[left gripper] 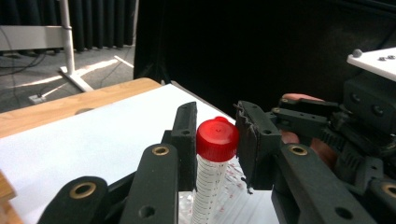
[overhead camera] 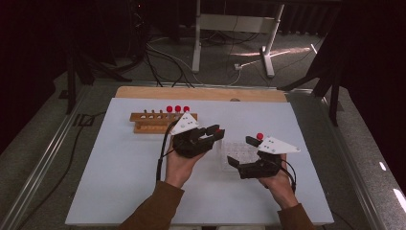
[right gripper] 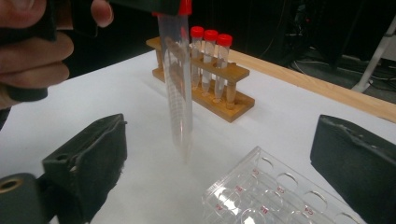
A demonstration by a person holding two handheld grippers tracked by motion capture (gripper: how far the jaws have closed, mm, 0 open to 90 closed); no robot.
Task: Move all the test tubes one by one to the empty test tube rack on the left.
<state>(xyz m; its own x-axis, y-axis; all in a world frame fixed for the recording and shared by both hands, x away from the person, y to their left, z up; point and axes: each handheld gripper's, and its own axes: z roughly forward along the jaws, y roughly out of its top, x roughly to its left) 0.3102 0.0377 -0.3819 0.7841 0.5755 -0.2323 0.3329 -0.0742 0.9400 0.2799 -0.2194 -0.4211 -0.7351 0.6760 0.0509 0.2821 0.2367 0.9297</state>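
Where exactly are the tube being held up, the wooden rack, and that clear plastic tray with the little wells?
Held tube (left gripper: 216, 138): left gripper view, on its red cap.
Wooden rack (right gripper: 236, 72): right gripper view, on the top bar's end.
Clear well tray (right gripper: 261, 191): right gripper view, on the plastic between wells.

Both grippers, left gripper and right gripper, are chunky black with brass-ringed pivot holes, worn jaw pads, white-grey triangular top plates with screws, trailing black cables, and brown sleeves behind.
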